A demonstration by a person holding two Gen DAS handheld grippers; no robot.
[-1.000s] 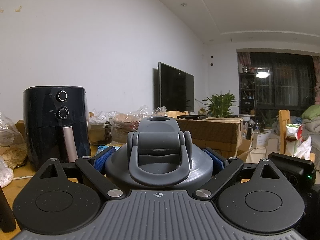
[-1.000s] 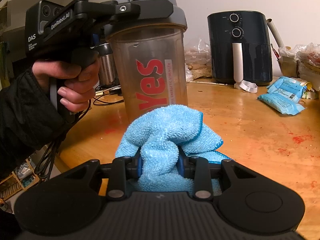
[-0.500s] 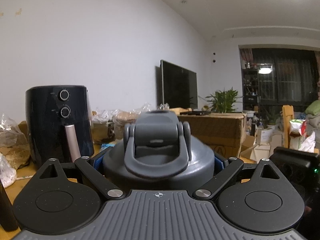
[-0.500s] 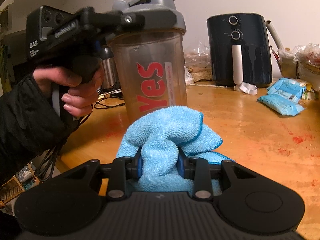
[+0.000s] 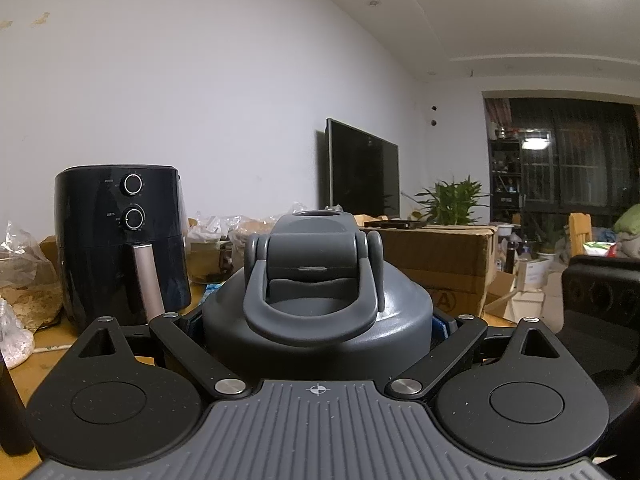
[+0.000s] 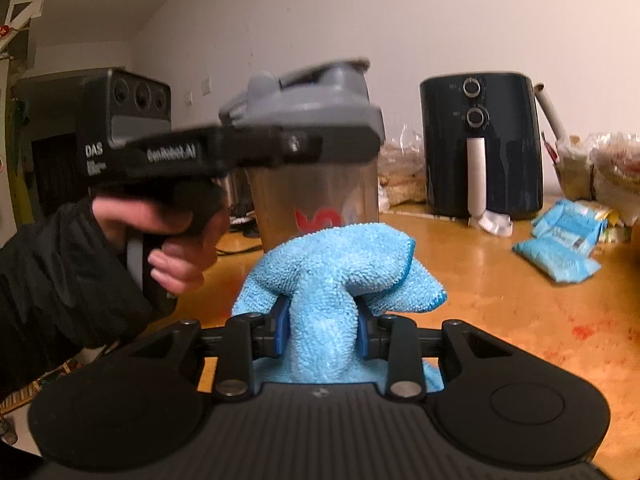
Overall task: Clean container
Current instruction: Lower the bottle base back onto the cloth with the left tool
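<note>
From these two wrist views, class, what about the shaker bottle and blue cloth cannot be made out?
- Shaker bottle base and most of its red lettering: right wrist view, hidden by the blue cloth.
- Bottle wall: left wrist view, hidden under its grey lid.
- Cloth-to-bottle contact: unclear, bottle blurred.

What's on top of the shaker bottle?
A grey flip-cap lid sits on the shaker bottle, with the left gripper clamped around it. Inside looks empty where visible; the blue cloth covers the lower part.
</note>
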